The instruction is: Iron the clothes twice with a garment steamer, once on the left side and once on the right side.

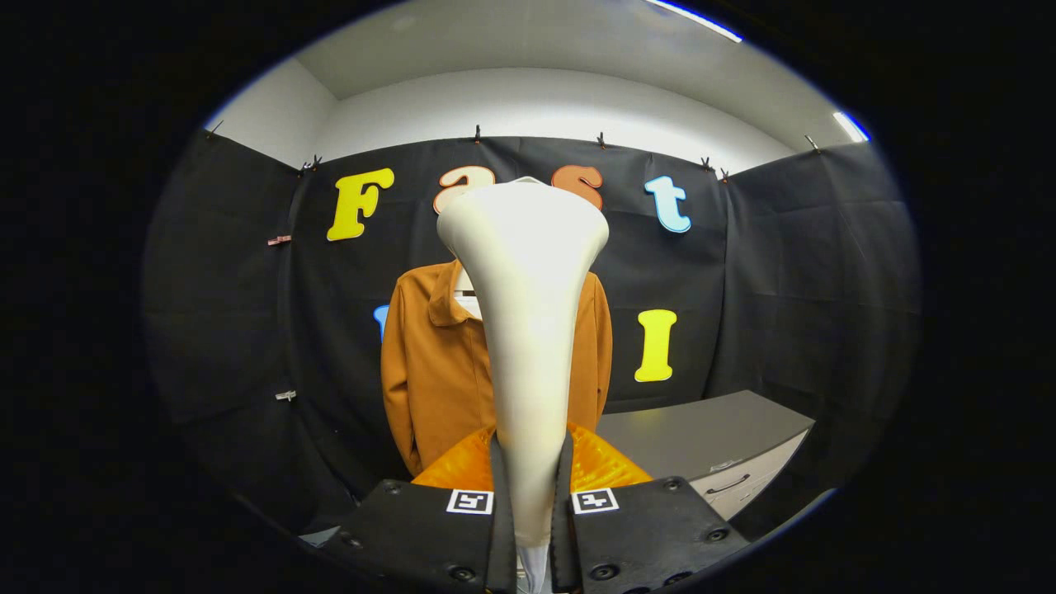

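A white garment steamer (528,330) stands upright between my fingers, its wide head flaring out at the top. My gripper (530,478) is shut on the steamer's narrow handle, with both black fingers (501,487) pressed against its sides. Beyond the steamer hangs a brown collared jacket (433,363) against the black cloth wall. The steamer hides the jacket's middle; its left side and a strip of its right side (600,355) show on either flank. The steamer's head is held apart from the jacket, not touching it as far as I can tell.
A grey cabinet (701,429) with a drawer handle stands to the right of the jacket, low and near the fingers. Orange gripper parts (610,466) sit just behind the fingers. Black cloth walls close in on the left, back and right.
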The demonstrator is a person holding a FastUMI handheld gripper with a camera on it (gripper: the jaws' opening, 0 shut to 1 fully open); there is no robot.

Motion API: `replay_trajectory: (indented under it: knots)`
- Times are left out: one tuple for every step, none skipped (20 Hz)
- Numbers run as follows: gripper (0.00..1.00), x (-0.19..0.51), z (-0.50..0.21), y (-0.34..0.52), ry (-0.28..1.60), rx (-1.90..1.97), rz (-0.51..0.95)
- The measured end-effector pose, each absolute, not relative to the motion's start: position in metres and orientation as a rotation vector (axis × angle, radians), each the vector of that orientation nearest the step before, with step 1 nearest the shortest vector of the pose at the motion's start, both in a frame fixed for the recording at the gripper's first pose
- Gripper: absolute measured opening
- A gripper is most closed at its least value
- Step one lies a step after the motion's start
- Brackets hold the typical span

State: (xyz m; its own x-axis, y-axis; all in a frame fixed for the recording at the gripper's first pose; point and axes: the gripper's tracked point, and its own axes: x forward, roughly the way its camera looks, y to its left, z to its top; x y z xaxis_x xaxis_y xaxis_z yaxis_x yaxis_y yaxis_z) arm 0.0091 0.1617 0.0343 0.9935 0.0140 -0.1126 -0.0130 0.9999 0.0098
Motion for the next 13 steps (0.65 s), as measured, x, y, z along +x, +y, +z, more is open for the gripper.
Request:
replay_trajectory:
  knots:
    - [0.2, 0.008, 0.034, 0.162, 0.113, 0.01, 0.014]
    - [0.2, 0.005, 0.034, 0.162, 0.114, 0.013, 0.014]
    - [0.2, 0.003, 0.033, 0.162, 0.114, 0.016, 0.014]
    - [0.2, 0.001, 0.032, 0.162, 0.115, 0.017, 0.012]
    - [0.2, -0.001, 0.031, 0.162, 0.114, 0.016, 0.011]
    - [0.2, -0.003, 0.031, 0.162, 0.112, 0.014, 0.009]
    - [0.2, -0.005, 0.03, 0.161, 0.11, 0.012, 0.008]
    - [0.2, -0.008, 0.029, 0.161, 0.108, 0.01, 0.007]
    - [0.2, -0.01, 0.028, 0.161, 0.106, 0.01, 0.008]
    - [0.2, -0.012, 0.028, 0.162, 0.105, 0.008, 0.01]
    - [0.2, -0.014, 0.028, 0.161, 0.105, 0.007, 0.011]
    - [0.2, -0.017, 0.028, 0.161, 0.104, 0.006, 0.011]
    - [0.2, -0.018, 0.028, 0.161, 0.104, 0.009, 0.011]
